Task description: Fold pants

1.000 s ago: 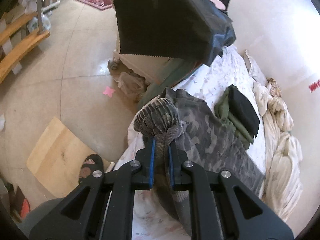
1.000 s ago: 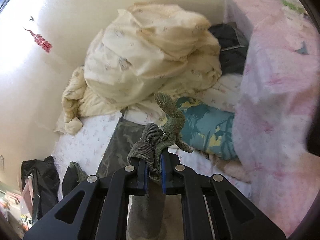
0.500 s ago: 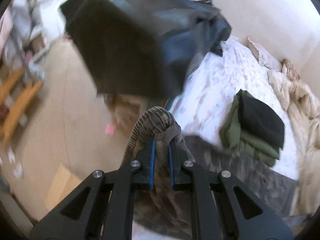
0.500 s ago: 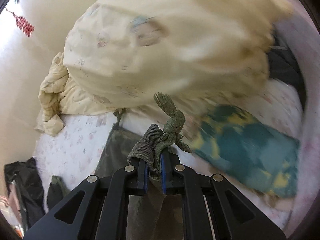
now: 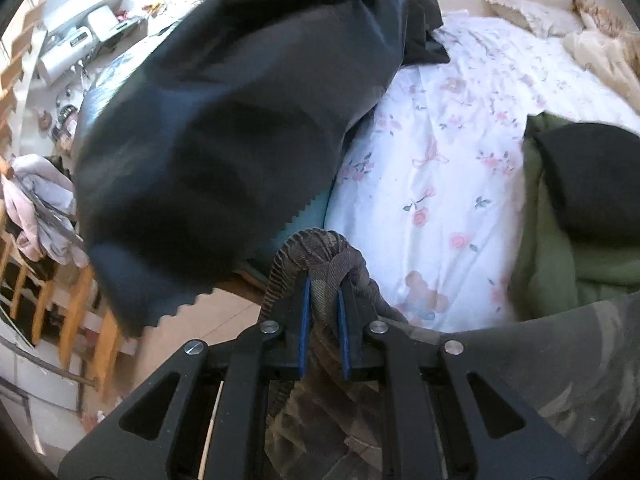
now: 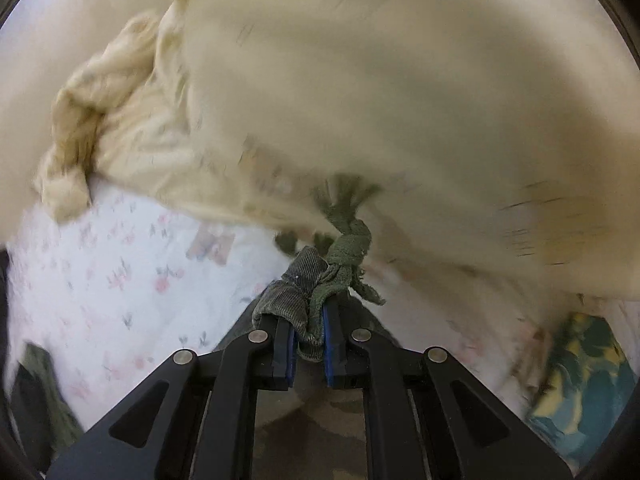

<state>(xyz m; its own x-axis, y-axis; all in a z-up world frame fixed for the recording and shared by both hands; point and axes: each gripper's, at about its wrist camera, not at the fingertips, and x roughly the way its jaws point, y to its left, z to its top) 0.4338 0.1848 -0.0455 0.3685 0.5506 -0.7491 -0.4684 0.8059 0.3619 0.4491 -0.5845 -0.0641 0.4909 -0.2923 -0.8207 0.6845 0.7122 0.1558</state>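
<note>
Gripping camouflage pants (image 5: 560, 364) waistband: left gripper (image 5: 322, 320), right gripper (image 6: 308, 332) | jaws just easing apart, fabric between | risk: cloth slips free toward 12 o'clock mid-fold.

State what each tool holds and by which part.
Both hold the camouflage pants. Left tool pinches bunched ribbed waistband; right tool pinches a ribbed edge beside the knotted green drawstring. Both jaws have just been opening.

Legible text, labels, brands, numbers, signs: none. Floral bedsheet (image 5: 460, 152) printed with roses and bows only; white appliances (image 5: 76, 36) too small to read.
</note>
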